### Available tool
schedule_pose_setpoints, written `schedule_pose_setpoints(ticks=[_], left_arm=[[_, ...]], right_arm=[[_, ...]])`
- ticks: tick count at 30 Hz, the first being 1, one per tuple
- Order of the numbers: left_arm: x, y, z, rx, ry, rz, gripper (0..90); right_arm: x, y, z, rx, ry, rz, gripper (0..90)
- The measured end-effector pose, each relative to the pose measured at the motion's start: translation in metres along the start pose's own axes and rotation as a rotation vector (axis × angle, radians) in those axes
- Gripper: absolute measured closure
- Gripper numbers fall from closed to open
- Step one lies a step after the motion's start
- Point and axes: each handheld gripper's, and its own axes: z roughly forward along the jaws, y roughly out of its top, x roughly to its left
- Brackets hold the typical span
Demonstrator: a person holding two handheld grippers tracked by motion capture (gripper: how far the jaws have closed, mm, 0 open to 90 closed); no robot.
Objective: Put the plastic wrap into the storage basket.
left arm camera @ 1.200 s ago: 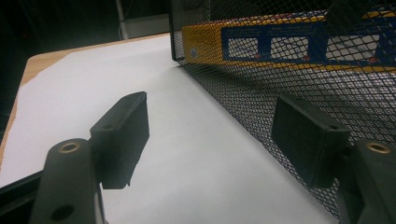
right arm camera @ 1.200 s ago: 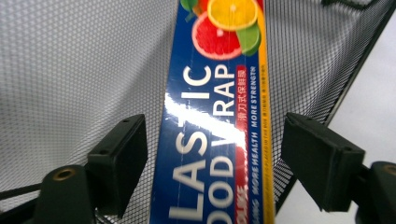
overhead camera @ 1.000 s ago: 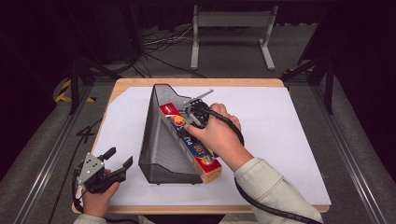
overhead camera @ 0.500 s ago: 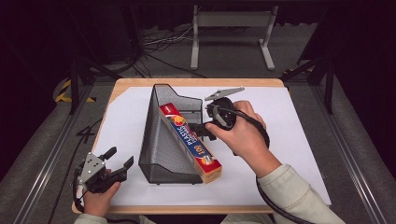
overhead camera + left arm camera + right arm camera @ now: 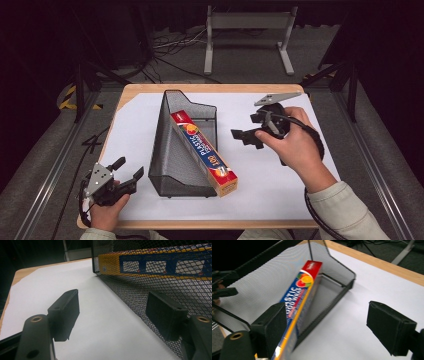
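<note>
A black mesh file holder [image 5: 172, 155] stands on the white sheet at the table's middle. A long plastic-wrap box [image 5: 202, 149], red, blue and yellow, lies slanted in it, with its near end poking out of the front. My right gripper [image 5: 246, 127] hovers to the right of the holder, apart from the box; its jaws have just been opening and nothing is between them. In the right gripper view the box [image 5: 304, 287] and holder [image 5: 342, 287] lie beyond the open gripper [image 5: 329, 320]. My left gripper [image 5: 129, 168] rests open at the near left corner, facing the holder's mesh wall [image 5: 150, 287].
The white sheet [image 5: 280, 185] covers most of the wooden table [image 5: 210, 88]. A grey metal stand [image 5: 247, 30] and cables lie on the floor behind the table. Dark rails run along both sides.
My right gripper has drawn away from the box to the right and a little upward. The box stays in the holder. My left gripper has not moved.
</note>
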Motion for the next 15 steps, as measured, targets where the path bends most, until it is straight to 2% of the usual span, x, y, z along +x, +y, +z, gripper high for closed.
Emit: schedule_pose_setpoints(ticks=[5, 7, 9, 12, 15], left_arm=[[0.000, 0.000, 0.000, -0.001, 0.000, -0.002, 27.9], [0.000, 0.000, 0.000, -0.001, 0.001, -0.003, 27.9], [0.000, 0.000, 0.000, 0.000, 0.002, -0.002, 27.9], [0.000, 0.000, 0.000, 0.001, 0.004, -0.001, 27.9], [0.000, 0.000, 0.000, 0.006, 0.006, 0.000, 27.9]], right_arm=[[-0.021, -0.012, -0.017, -0.004, -0.014, -0.008, 16.0], [-0.030, -0.019, -0.024, 0.000, -0.019, 0.006, 15.7], [-0.039, -0.026, -0.031, 0.031, -0.041, 0.042, 15.4], [-0.052, -0.035, -0.040, 0.010, -0.059, 0.007, 15.4], [-0.063, -0.043, -0.047, -0.003, -0.050, 0.003, 14.5]])
